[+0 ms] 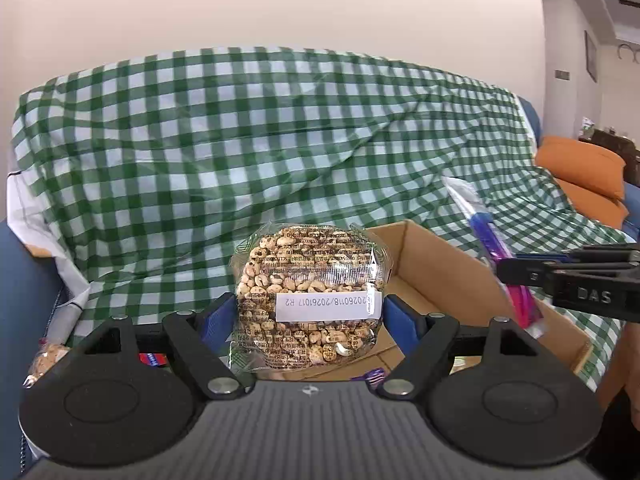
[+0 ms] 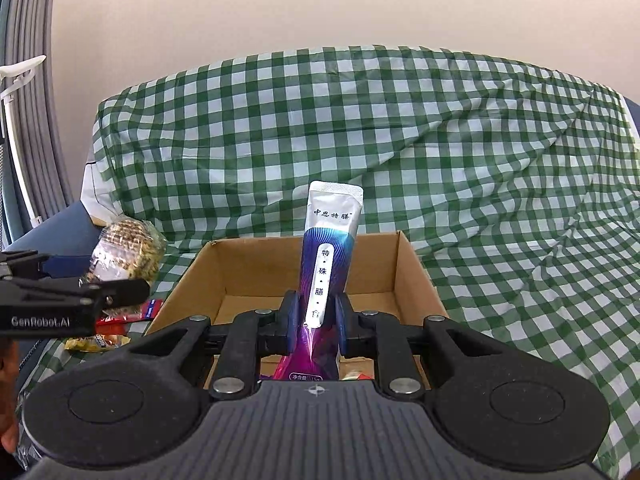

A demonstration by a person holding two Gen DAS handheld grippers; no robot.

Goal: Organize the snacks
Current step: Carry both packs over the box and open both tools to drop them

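My left gripper (image 1: 310,314) is shut on a round puffed-grain cake (image 1: 308,296) in clear wrap, its blue pads (image 1: 400,320) pressing both sides. The cake hangs beside the left edge of an open cardboard box (image 1: 432,264). My right gripper (image 2: 316,320) is shut on a tall silver and purple sachet (image 2: 326,252), held upright over the box (image 2: 240,272). In the right wrist view the left gripper (image 2: 120,292) and its cake (image 2: 128,252) sit left of the box. The sachet (image 1: 492,240) shows at the right of the left wrist view.
A green checked cloth (image 2: 440,152) covers the sofa under and behind the box. Loose snack packets (image 2: 148,312) lie left of the box, among them another grain cake (image 1: 44,356). A purple packet (image 1: 372,376) lies in the box. An orange cushion (image 1: 580,168) sits far right.
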